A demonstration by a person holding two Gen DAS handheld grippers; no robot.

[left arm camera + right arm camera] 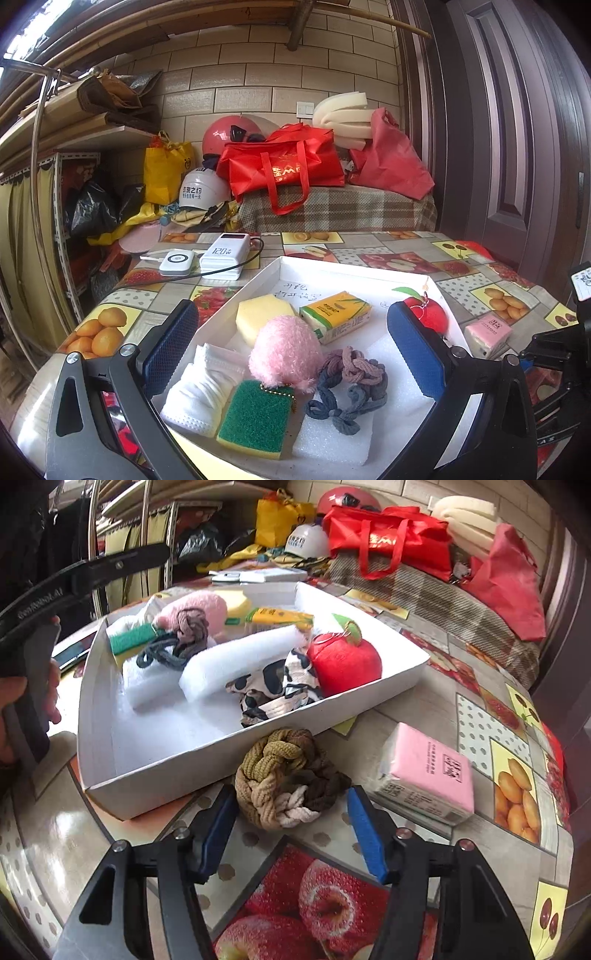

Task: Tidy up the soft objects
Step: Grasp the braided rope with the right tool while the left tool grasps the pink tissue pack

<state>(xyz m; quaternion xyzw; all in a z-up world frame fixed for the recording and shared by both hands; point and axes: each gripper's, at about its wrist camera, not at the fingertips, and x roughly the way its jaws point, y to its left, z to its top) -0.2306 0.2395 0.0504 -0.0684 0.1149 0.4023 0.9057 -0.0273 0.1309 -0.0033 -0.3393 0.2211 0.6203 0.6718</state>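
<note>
A white tray holds soft things: a pink plush, a green-yellow sponge, a folded white mask, grey and mauve braided bands, a yellow sponge, a tissue pack and a red plush apple. My left gripper is open above the tray and holds nothing. My right gripper is open low over the table, its blue pads either side of a bundle of brown and beige braided bands lying just outside the tray wall.
A pink tissue pack lies on the fruit-print tablecloth right of the bands. White foam pieces and a black-and-white patterned cloth lie in the tray. A power bank and small white device sit at the table's far left.
</note>
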